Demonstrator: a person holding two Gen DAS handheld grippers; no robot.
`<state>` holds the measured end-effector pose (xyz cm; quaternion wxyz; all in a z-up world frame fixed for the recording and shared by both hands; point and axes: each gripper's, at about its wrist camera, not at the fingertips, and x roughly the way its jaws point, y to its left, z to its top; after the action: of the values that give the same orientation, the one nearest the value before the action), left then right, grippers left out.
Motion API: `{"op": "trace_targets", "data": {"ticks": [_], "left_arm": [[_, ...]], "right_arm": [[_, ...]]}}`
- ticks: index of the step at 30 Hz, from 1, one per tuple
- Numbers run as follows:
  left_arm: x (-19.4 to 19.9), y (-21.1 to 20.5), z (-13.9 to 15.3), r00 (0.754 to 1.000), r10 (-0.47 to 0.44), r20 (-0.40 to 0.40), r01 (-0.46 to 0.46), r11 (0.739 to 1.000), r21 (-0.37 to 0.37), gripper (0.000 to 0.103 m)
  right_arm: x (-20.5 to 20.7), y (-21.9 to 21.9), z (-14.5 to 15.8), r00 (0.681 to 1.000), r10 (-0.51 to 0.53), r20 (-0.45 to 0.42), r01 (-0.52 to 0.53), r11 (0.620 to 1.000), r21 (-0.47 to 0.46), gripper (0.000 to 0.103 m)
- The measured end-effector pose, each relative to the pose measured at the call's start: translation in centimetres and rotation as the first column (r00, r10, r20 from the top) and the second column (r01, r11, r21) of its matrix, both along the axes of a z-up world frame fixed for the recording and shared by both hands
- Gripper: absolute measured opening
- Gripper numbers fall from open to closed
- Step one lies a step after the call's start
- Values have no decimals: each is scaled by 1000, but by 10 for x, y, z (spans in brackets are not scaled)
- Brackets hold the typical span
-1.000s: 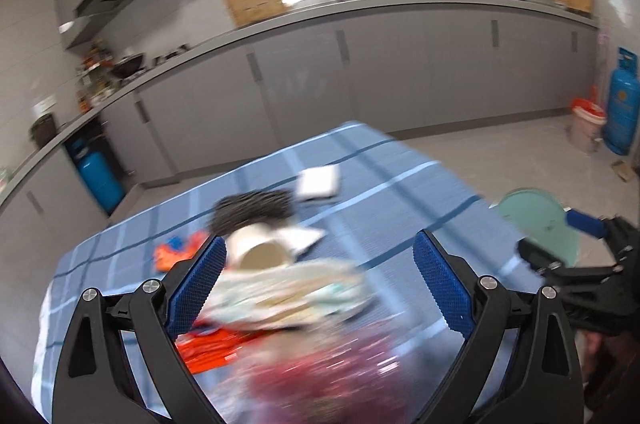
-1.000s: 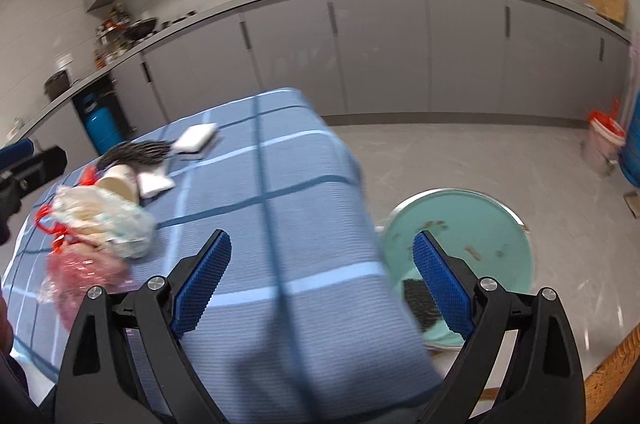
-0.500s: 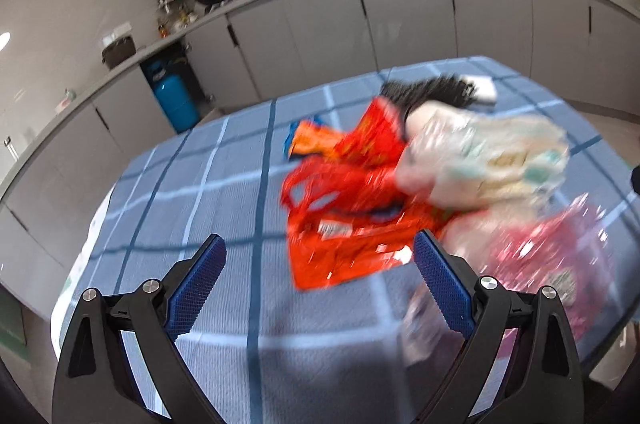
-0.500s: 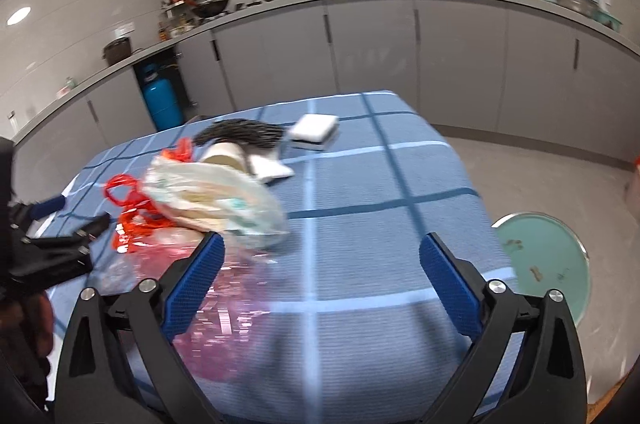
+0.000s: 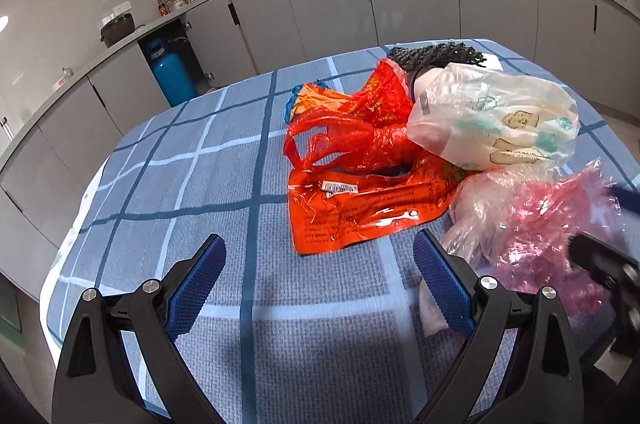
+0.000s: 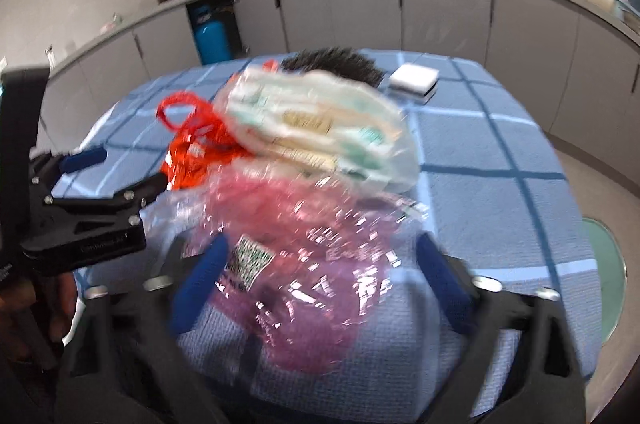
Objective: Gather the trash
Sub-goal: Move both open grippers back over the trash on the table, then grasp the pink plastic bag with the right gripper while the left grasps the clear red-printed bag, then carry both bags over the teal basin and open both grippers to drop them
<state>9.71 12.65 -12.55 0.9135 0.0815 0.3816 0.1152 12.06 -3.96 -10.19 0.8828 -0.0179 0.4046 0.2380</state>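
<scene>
blur: right view smeared, crinkled pink plastic bag (image 6: 304,248) unsharp | hidden: dark bristly bundle (image 5: 436,53) mostly behind bags | cut: round green bin (image 6: 610,264) at right edge

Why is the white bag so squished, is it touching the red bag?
Touching. In the left wrist view the white printed bag lies against the red plastic bag, overlapping its edge with no tablecloth between them.

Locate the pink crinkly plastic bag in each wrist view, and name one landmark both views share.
Left wrist view: the pink crinkly plastic bag sits at the right edge, beside the flat orange wrapper.
Right wrist view: centre foreground, between the right gripper fingers.
Shared landmark: the white printed bag just behind it.
</scene>
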Motion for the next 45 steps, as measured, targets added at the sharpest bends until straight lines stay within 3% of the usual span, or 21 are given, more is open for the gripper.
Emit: {"op": "trace_targets", "data": {"ticks": [1, 4, 8, 15, 22, 25, 28, 29, 30, 34, 45], "left_arm": [[0, -1, 0, 1000, -2, 0, 2, 1000, -2, 93], [-1, -7, 2, 1000, -21, 8, 21, 1000, -7, 93], [-2, -13, 6, 999, -48, 19, 48, 999, -17, 93], [2, -24, -1, 996, -84, -5, 84, 996, -35, 93], [11, -36, -15, 990, -139, -30, 137, 989, -58, 90], [11, -44, -17, 983, -180, -35, 178, 982, -69, 68], [12, -49, -20, 972, -229, -51, 222, 968, -117, 35], [11, -51, -21, 969, -241, -52, 234, 966, -114, 16], [9, -53, -22, 967, -248, -54, 241, 965, -103, 7], [2, -50, -15, 970, -240, -34, 236, 968, -90, 3], [-23, -27, 52, 978, -146, 147, 152, 988, -32, 2]], "right_arm": [[0, 2, -2, 1000, 13, -15, -13, 1000, -4, 25], [-4, -1, 1, 999, 41, -15, -41, 999, 11, 9], [-12, -16, 15, 999, 23, 33, -24, 999, 23, 5], [-10, -57, 23, 996, -80, 35, 79, 996, 52, 4], [-3, -86, 13, 986, -166, 4, 165, 986, 37, 4], [-3, -88, 10, 984, -177, 0, 177, 984, 32, 4], [-2, -89, 8, 983, -186, -7, 186, 982, 34, 4], [-2, -89, 8, 982, -188, -7, 188, 982, 35, 5], [-1, -90, 8, 982, -190, -6, 190, 981, 34, 5], [-1, -92, 9, 980, -198, -4, 198, 980, 35, 5], [-5, -95, 15, 979, -205, 15, 204, 978, 44, 5]]}}
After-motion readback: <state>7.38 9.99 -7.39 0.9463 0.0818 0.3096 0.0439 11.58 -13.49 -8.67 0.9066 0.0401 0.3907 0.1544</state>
